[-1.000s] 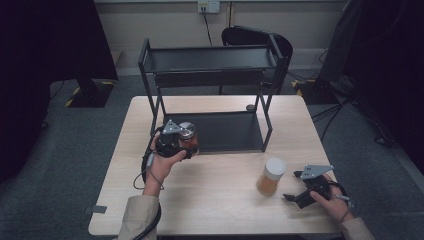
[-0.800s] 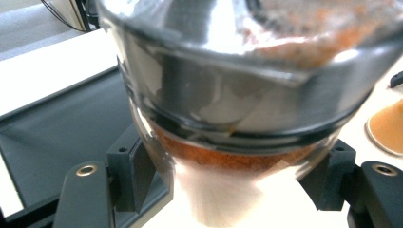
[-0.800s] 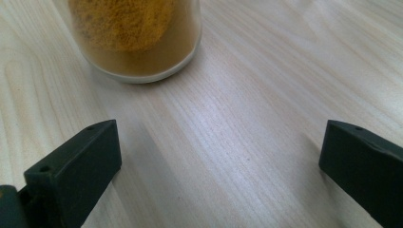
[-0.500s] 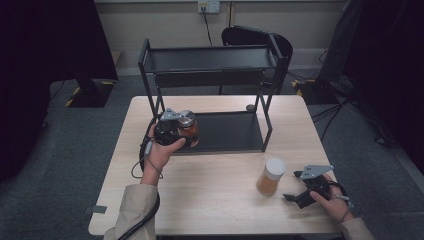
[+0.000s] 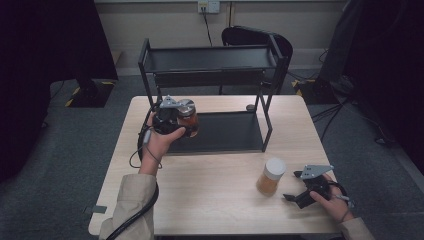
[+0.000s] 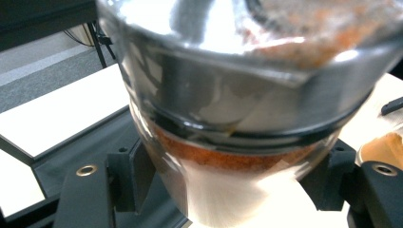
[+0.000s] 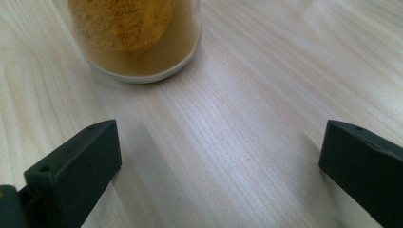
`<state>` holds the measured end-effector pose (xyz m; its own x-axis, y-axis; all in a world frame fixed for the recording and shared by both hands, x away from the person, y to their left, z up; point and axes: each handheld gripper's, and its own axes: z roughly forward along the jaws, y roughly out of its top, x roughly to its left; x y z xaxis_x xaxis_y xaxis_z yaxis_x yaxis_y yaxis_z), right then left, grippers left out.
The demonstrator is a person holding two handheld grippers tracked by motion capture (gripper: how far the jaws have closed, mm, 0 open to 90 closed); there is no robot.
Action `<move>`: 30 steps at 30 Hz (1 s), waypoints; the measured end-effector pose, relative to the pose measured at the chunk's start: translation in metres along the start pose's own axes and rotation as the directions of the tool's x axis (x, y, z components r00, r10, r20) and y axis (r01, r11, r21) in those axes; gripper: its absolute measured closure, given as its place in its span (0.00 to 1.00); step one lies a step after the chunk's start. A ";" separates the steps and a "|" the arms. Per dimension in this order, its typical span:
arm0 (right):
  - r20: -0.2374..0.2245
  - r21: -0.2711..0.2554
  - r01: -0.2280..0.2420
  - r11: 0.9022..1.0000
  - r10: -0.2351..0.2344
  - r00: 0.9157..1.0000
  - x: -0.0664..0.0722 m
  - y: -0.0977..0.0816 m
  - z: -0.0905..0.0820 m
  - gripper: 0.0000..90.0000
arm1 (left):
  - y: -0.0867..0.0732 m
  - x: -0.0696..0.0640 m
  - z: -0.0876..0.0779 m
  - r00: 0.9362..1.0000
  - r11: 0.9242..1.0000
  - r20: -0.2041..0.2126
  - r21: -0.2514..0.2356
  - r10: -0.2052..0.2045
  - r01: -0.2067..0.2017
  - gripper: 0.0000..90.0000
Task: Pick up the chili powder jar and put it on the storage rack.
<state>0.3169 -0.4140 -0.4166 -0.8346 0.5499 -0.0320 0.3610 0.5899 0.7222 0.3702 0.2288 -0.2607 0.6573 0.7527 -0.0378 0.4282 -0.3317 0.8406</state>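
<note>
Jaws of left gripper [image 5: 176, 120] clamp one, seemingly reddish, jar [image 5: 188, 118]; another jar [image 5: 270, 176] stands free.

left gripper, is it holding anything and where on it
The left gripper holds a glass jar of reddish powder, clamped across its body below the silver lid.

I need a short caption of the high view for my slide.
Left gripper holds a spice jar over the rack; right gripper rests open beside a second jar.
</note>
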 end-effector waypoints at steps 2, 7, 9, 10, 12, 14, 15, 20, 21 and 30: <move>0.000 0.000 0.000 1.000 0.000 1.000 0.000 0.000 0.000 0.00 | 0.005 0.001 -0.003 1.000 1.000 0.004 -0.006 0.003 -0.003 0.34; 0.000 -0.001 0.000 1.000 0.000 1.000 0.000 0.000 0.000 0.00 | 0.016 0.003 -0.009 1.000 1.000 -0.001 -0.005 0.014 -0.014 0.34; 0.000 0.000 0.001 1.000 -0.001 1.000 0.000 0.000 0.000 0.00 | 0.020 0.003 -0.012 1.000 1.000 -0.003 -0.008 0.017 -0.017 0.34; 0.000 -0.001 -0.001 1.000 0.001 1.000 0.000 0.000 0.000 0.00 | 0.022 0.003 -0.013 1.000 1.000 -0.003 -0.010 0.017 -0.017 0.34; 0.000 -0.001 0.000 1.000 0.000 1.000 0.000 0.000 0.000 0.00 | 0.028 0.003 -0.016 1.000 1.000 -0.005 -0.008 0.020 -0.020 0.34; 0.000 -0.001 0.000 1.000 0.000 1.000 0.000 0.000 0.000 0.00 | 0.031 0.003 -0.017 1.000 1.000 -0.005 -0.011 0.018 -0.018 0.34; 0.000 -0.001 0.000 1.000 0.000 1.000 0.000 0.000 0.000 0.00 | 0.034 0.003 -0.018 1.000 1.000 -0.003 -0.010 0.019 -0.019 0.34; 0.000 -0.001 0.000 1.000 0.000 1.000 0.000 0.000 0.000 0.00 | 0.044 0.003 -0.022 1.000 0.999 -0.002 -0.013 0.031 -0.031 0.34; 0.000 -0.001 0.000 1.000 0.000 1.000 0.000 0.000 0.000 0.00 | 0.046 0.003 -0.022 0.999 0.999 -0.002 -0.015 0.032 -0.032 0.34; 0.000 -0.001 0.000 1.000 0.000 1.000 0.000 0.000 0.000 0.00 | 0.066 0.002 -0.028 0.999 0.999 0.002 -0.015 0.037 -0.037 0.34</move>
<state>0.3169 -0.4140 -0.4167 -0.8346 0.5500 -0.0319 0.3608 0.5896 0.7226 0.3823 0.2245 -0.1906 0.6739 0.7388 -0.0079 0.3941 -0.3505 0.8496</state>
